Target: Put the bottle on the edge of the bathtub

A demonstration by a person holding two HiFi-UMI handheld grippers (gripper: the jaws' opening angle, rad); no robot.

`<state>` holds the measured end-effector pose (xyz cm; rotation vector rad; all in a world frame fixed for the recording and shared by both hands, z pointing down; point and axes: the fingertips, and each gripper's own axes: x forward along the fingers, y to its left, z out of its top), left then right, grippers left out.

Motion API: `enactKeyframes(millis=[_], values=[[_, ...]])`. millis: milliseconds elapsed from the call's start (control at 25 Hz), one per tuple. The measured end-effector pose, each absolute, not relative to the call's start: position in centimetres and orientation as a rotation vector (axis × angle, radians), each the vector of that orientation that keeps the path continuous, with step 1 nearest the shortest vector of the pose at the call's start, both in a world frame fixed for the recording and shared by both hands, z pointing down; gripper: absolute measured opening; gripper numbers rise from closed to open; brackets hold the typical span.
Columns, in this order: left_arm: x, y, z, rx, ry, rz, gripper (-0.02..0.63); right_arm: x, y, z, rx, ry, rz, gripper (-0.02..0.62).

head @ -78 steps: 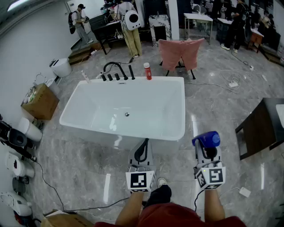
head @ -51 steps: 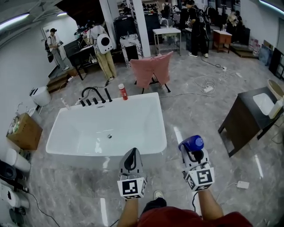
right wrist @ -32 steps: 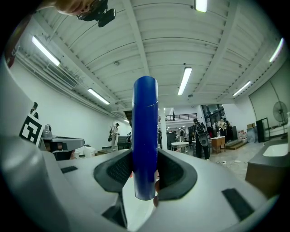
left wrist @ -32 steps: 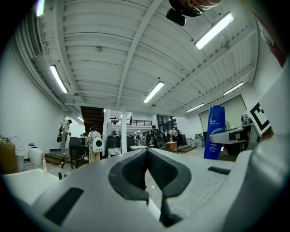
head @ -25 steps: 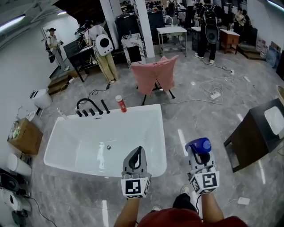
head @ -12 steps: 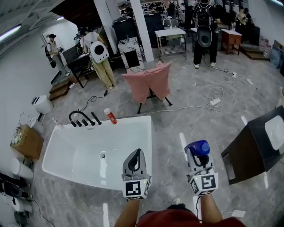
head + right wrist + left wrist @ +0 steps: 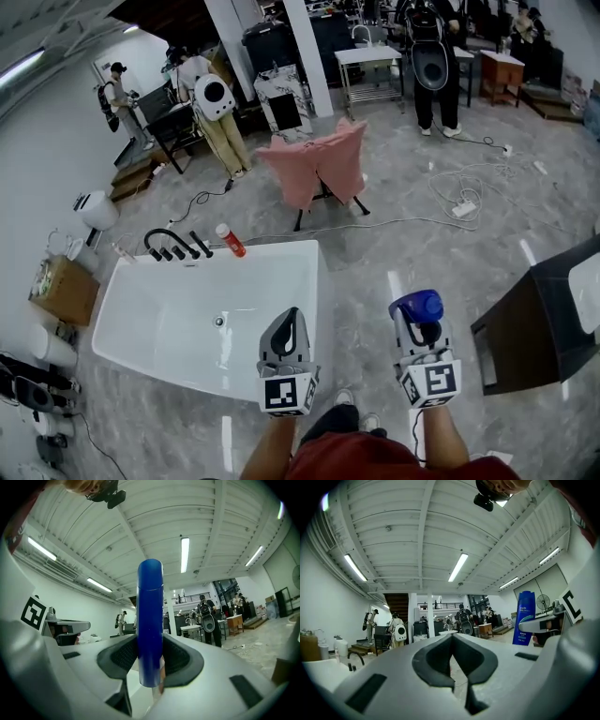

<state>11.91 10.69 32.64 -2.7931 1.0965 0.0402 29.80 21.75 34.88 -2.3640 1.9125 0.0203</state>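
Bottle: blue bottle (image 7: 417, 307) upright between the fingers of the right gripper (image 7: 419, 321), over the floor and right of the tub (image 7: 315, 291), not yet above its rim.
Right fingers: clamped on the lower body of the bottle (image 7: 150, 620), pads pressing from both sides; most of its height standing free above the grip of the right gripper (image 7: 150, 663).
Left fingers: closed tip to tip, nothing between them; left gripper (image 7: 452, 639) idle.
Risk, tipping: tall, narrow bottle gripped low; likely to wobble or topple if set down tilted or let go before the base sits flat.
Risk, rim: glossy and narrow; base placed partly over the lip could slide into the basin or drop to the floor.
Risk, crowding: red bottle (image 7: 230, 240) and faucet (image 7: 171, 246) already on the far rim; a placement there could knock them, so the bare right rim looks safer.
Risk, left gripper: left gripper (image 7: 291, 321) sits between bottle and tub in the head view; a sideways reach could bump it.
Risk, footing: cable (image 7: 450, 202) on the floor beyond the tub, a trip hazard if walking round.
Hand pose: both grippers level, pointing forward, side by side before the body, marker cubes toward the head; left one over the tub's near right corner, right one apart from the tub.
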Motion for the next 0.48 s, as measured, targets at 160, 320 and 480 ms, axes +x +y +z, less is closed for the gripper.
enactKeyframes(millis=[160,320,480], values=[[12.6,8.8,33.5,-2.795,1.122,0.040,0.005,30.1,19.5,35.7,-2.342,1.955,0.008,0.150],[13.8,6.2,34.9,-2.799,1.145,0.044,0.005,30.7,16.6,37.0,-2.333,2.003,0.000,0.151],[14.3,2.8,36.5,-2.797,1.183,0.032,0.005,31.2,12.6,38.4,-2.325,2.067,-0.021,0.151]])
